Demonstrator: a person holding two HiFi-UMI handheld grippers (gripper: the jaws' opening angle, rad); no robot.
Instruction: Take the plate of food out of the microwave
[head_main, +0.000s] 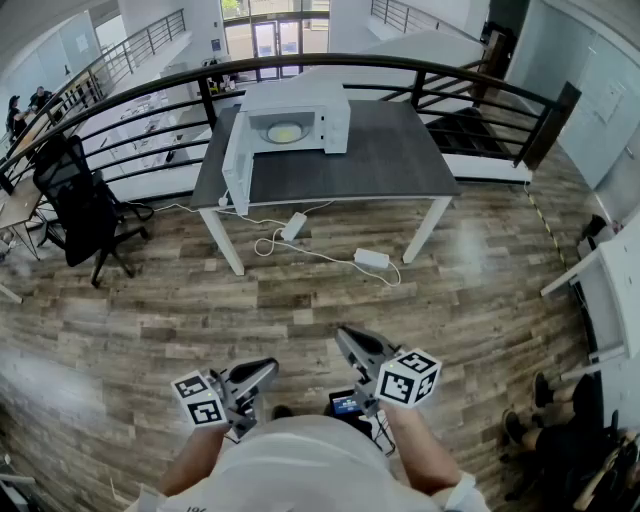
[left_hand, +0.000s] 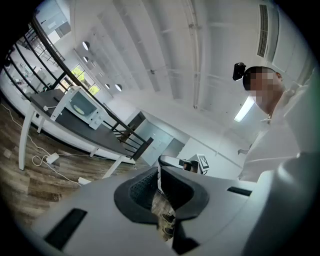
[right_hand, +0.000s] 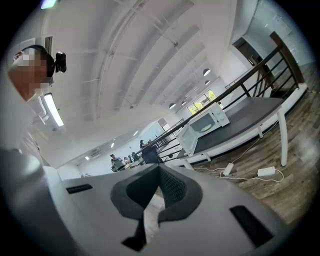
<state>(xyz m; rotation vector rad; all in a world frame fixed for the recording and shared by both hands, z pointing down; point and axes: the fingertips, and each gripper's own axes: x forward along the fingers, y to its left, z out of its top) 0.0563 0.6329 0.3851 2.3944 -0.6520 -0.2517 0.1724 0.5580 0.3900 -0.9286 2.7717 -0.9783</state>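
Observation:
A white microwave (head_main: 295, 118) stands on the dark grey table (head_main: 380, 160) far ahead, with its door (head_main: 236, 165) swung open to the left. Inside it lies a pale plate of food (head_main: 285, 132). The microwave also shows small in the left gripper view (left_hand: 80, 106) and the right gripper view (right_hand: 206, 124). Both grippers are held close to the person's body, far from the table. My left gripper (head_main: 266, 369) has its jaws together and holds nothing. My right gripper (head_main: 346, 337) is shut and empty too. Each points up and outward (left_hand: 159, 171) (right_hand: 159, 169).
A black office chair (head_main: 85, 210) stands left of the table. A power strip (head_main: 295, 225) and an adapter (head_main: 371, 258) with cables lie on the wooden floor under the table. A black railing (head_main: 470, 85) runs behind it. A white desk (head_main: 610, 290) is at the right.

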